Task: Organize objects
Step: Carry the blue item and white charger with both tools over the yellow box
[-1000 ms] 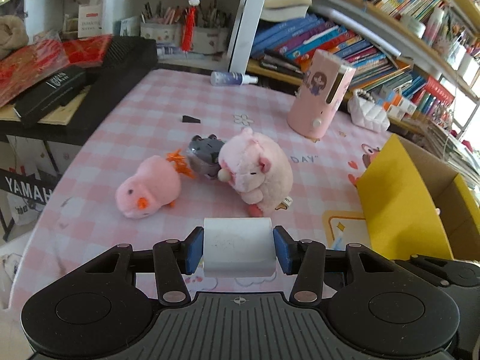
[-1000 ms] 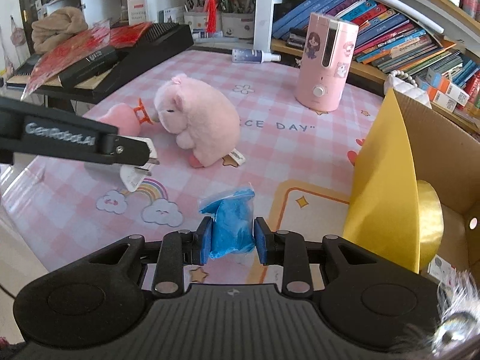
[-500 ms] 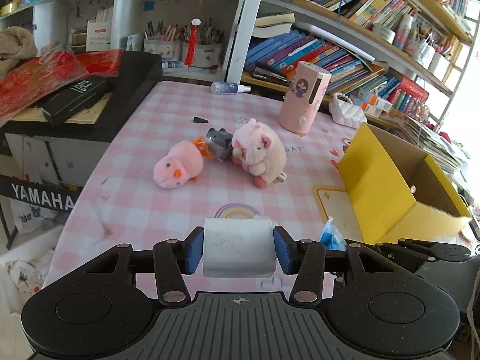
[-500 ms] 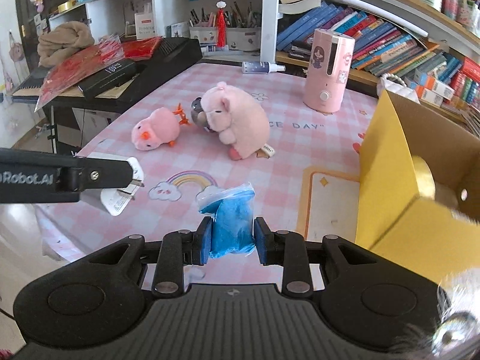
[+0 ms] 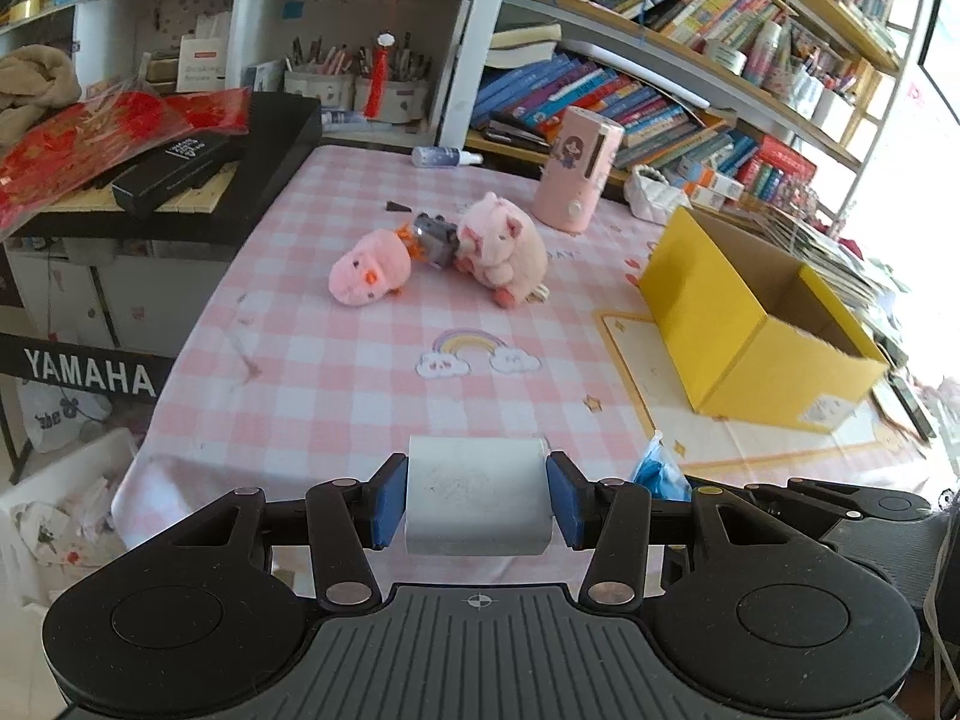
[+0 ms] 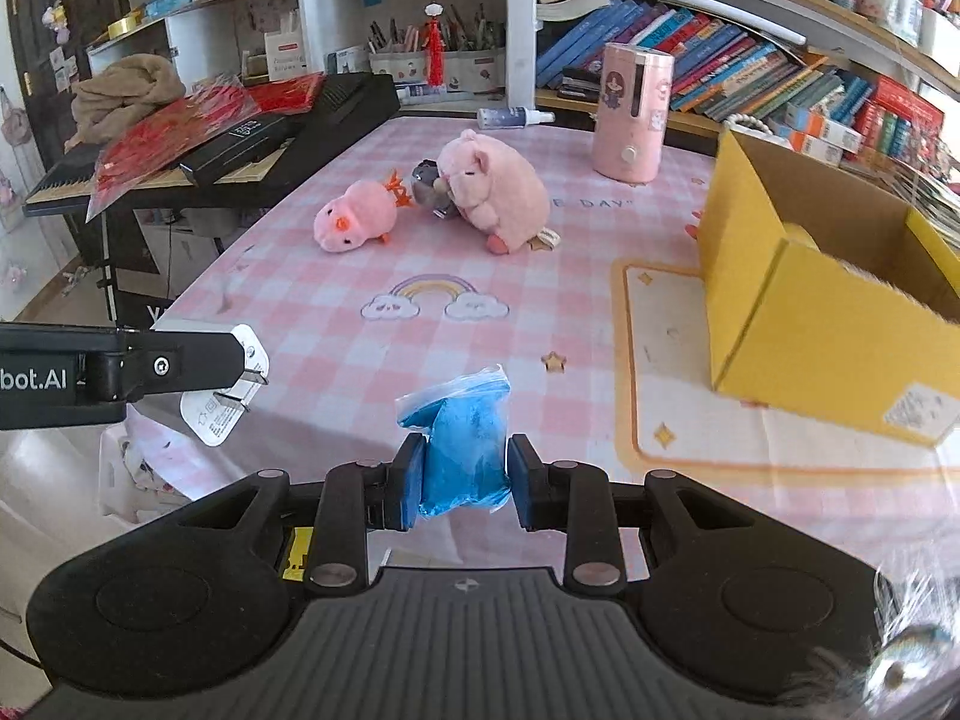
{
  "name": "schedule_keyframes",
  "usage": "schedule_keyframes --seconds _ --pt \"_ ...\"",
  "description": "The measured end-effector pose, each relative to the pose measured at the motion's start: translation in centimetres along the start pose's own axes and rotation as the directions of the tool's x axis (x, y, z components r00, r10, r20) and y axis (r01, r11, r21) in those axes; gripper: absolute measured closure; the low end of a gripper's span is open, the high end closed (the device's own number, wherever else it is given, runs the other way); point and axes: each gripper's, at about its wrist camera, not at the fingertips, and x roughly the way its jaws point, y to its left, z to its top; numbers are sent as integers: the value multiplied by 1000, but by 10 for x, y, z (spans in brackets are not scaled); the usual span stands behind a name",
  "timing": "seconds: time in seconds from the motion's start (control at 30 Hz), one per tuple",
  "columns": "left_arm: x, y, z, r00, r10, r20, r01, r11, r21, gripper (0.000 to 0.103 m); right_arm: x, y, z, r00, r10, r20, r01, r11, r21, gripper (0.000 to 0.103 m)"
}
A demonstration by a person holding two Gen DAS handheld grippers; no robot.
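Observation:
My left gripper (image 5: pixel 477 501) is shut on a white plug adapter (image 5: pixel 477 501), held above the near edge of the pink checked table (image 5: pixel 336 372). In the right wrist view the same adapter (image 6: pixel 225 387) shows at the left with its prongs out. My right gripper (image 6: pixel 459 474) is shut on a blue bag of powder (image 6: pixel 462 450). On the table lie a pink chick plush (image 5: pixel 369 270), a grey toy (image 5: pixel 433 237) and a pink pig plush (image 5: pixel 504 246), touching one another. An open yellow box (image 6: pixel 810 300) stands at the right.
A pink cylinder (image 6: pixel 630 111) and a small spray bottle (image 6: pixel 513 117) stand at the table's far side. A black keyboard (image 5: pixel 198 180) with red packets borders the left. Bookshelves (image 5: pixel 690 90) run behind. A white bin (image 5: pixel 60 516) sits on the floor at the left.
Both grippers have pulled back from the plush toys toward the near table edge, keeping their loads. The toys and the yellow box now look smaller and farther away.

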Motion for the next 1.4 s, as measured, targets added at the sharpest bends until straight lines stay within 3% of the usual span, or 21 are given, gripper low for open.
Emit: schedule_keyframes --seconds 0.5,1.0,1.4 --pt "-8 -41 -26 991 -127 -51 132 984 123 55 -51 -17 -53 992 -123 5 121 983 136 76" --pt "16 -118 -23 949 -288 -125 313 909 277 55 -91 -80 -83 951 -309 -18 299 903 309 76" --pt "36 -146 -4 947 -301 -109 321 899 299 55 -84 -117 -69 944 -329 -19 317 892 323 76"
